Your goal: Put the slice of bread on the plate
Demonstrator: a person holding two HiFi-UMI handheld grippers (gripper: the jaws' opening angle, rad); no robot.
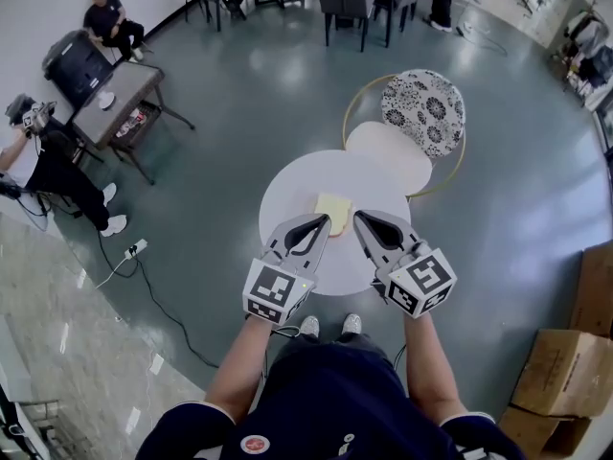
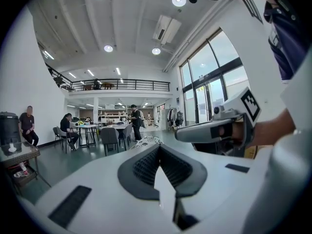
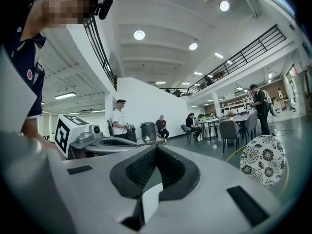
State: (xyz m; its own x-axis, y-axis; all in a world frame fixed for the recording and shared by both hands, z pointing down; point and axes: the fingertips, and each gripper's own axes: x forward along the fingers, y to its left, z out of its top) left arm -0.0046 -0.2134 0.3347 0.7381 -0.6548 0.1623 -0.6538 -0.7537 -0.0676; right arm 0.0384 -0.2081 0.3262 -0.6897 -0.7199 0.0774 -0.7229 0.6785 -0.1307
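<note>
A pale yellow slice of bread (image 1: 332, 209) lies flat on the round white table top (image 1: 287, 195), seen only in the head view. My left gripper (image 1: 324, 224) hovers above the table just near-left of the bread, jaws together with nothing in them. My right gripper (image 1: 360, 218) hovers just near-right of the bread, also shut and empty. Both point roughly level out across the room. In the left gripper view my left gripper (image 2: 158, 149) has its pads meeting, and the right gripper's body (image 2: 214, 129) shows beside it. In the right gripper view my right gripper (image 3: 156, 148) looks the same. I can make out no separate plate.
A gold-framed chair with a cream seat (image 1: 393, 156) and a black-and-white patterned back (image 1: 423, 111) stands just beyond the table. Cardboard boxes (image 1: 565, 372) sit at the right. People sit and stand at the far left, with a side table (image 1: 120, 99) and a floor cable (image 1: 158, 300).
</note>
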